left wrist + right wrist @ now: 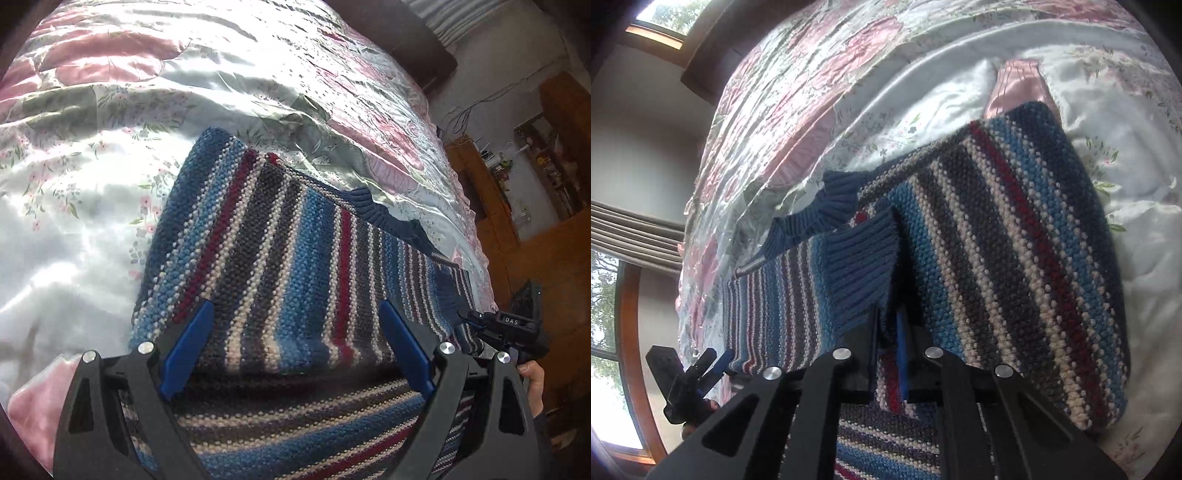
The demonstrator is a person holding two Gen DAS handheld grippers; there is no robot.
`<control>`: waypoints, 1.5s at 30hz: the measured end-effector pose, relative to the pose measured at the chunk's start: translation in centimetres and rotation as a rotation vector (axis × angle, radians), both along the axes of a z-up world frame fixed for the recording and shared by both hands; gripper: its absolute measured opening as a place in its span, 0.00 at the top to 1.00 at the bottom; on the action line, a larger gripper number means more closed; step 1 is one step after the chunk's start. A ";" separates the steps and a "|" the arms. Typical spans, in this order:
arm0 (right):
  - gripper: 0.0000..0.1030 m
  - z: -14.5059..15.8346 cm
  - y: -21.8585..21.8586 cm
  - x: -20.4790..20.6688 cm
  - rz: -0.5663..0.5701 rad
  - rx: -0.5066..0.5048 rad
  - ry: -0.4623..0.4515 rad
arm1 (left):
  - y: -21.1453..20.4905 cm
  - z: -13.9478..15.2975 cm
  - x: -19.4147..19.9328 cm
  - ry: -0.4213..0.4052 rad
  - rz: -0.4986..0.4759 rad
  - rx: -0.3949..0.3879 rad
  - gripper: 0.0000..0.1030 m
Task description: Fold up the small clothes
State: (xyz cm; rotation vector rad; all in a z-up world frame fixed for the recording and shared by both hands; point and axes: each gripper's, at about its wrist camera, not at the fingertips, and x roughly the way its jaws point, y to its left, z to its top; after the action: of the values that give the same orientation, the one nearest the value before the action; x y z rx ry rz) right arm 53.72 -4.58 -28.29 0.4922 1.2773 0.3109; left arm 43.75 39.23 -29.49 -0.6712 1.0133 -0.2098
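While its blue fingers (188, 343) stand wide apart over the striped sweater (280, 258), the left gripper (295, 347) grips nothing. The right gripper (888, 332) is pinched narrow on a fold of sweater by the ribbed cuff (860, 269), its fingertips buried in knit. The sweater lies on the flowered quilt (110, 129), running toward twelve o'clock, its near edge cut off.
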 end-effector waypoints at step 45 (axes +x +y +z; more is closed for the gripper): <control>0.53 3.2 -3.9 -11.2 0.019 0.120 -0.090 | 0.1 3.0 -8.1 0.020 -0.089 -0.040 0.08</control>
State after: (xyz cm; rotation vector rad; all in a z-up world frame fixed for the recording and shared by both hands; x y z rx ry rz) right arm 42.56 -8.48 -25.09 0.5619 1.1807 0.4233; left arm 35.70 39.31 -26.53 -0.6666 1.0609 -0.3026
